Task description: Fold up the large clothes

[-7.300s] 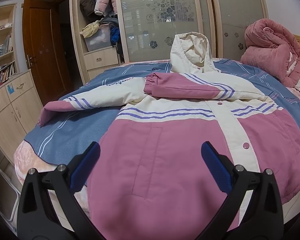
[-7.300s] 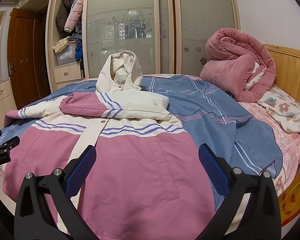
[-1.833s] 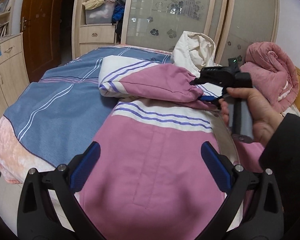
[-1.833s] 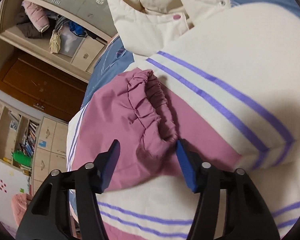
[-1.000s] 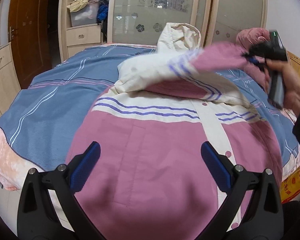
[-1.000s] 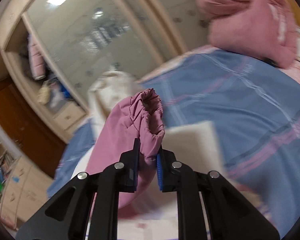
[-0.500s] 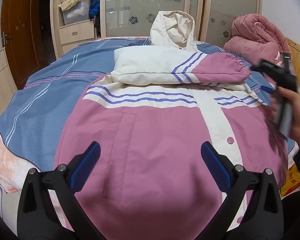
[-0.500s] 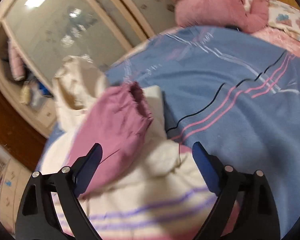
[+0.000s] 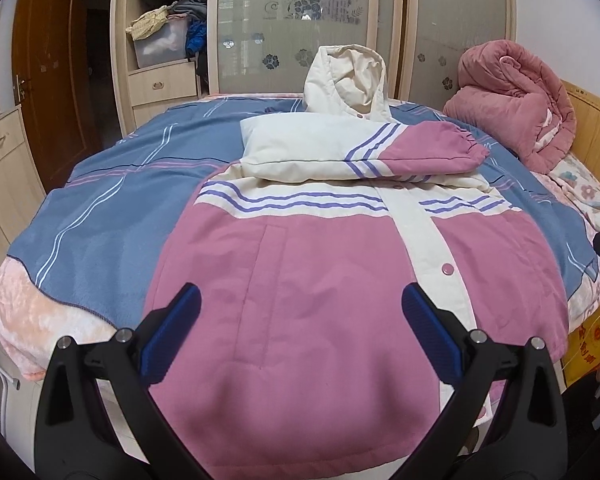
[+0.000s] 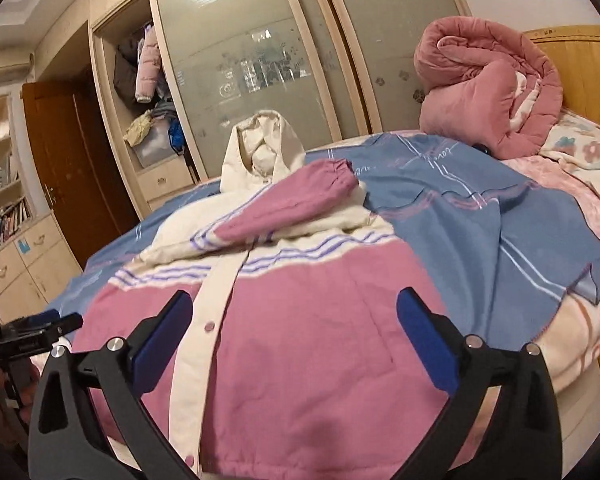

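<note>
Your jacket [image 9: 320,280] lies flat on its back on the bed, on top of a soft blue blanket [image 9: 112,208] with thin white and pink stripes. The jacket is padded and a little puffy: its lower part is matte pink cloth, the chest is cream with three narrow purple stripes, and a cream strip with round pink snap buttons runs down the front. The cream hood [image 9: 350,80] stands up at the far end, crumpled and hollow. One sleeve [image 9: 364,150] is folded across the chest, cream near the shoulder and pink toward its gathered elastic cuff [image 9: 470,148], which points to the right in the left wrist view.

Your left gripper [image 9: 300,328] hovers above the hem of the jacket with its jaws spread wide and nothing between the ribbed blue pads [image 9: 172,338]. Your right gripper [image 10: 294,342] has just been opening its jaws; they now stand wide apart over the pink lower part, and no cloth is between them.

A thick pink quilt [image 10: 488,88], rolled into a rounded bundle, sits near the wooden headboard [image 10: 580,68]. Behind the bed the wardrobe [image 9: 300,20] has frosted glass doors with a flower pattern.
</note>
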Tool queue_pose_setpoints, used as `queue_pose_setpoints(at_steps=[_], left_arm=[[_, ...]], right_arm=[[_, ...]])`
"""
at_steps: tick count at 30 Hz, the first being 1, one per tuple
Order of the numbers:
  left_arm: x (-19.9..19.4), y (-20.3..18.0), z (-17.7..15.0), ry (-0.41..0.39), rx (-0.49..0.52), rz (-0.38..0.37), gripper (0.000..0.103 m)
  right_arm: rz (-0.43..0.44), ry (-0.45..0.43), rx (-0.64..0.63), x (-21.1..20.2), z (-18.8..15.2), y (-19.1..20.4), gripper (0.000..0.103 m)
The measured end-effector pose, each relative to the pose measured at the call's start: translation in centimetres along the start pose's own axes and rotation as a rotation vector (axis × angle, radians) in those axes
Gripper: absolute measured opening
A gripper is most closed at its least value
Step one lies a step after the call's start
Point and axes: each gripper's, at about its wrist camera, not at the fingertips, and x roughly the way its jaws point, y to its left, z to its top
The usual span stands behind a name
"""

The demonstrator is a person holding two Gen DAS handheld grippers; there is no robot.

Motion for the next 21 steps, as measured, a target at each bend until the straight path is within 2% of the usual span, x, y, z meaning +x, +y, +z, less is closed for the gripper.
queue_pose_setpoints(at_steps=[5,21], left_arm=[[0.2,-0.9,-0.5,0.001,0.032,0.012,0.101],[0.3,-1.6,-0.5,0.001,0.041,0.006,0.101]], right_arm=[[-0.027,0.009,-0.065,0.5,-0.2,0.5,0.102],[-0.035,0.022,-0.058,0.4,-0.4,0.3,0.102]])
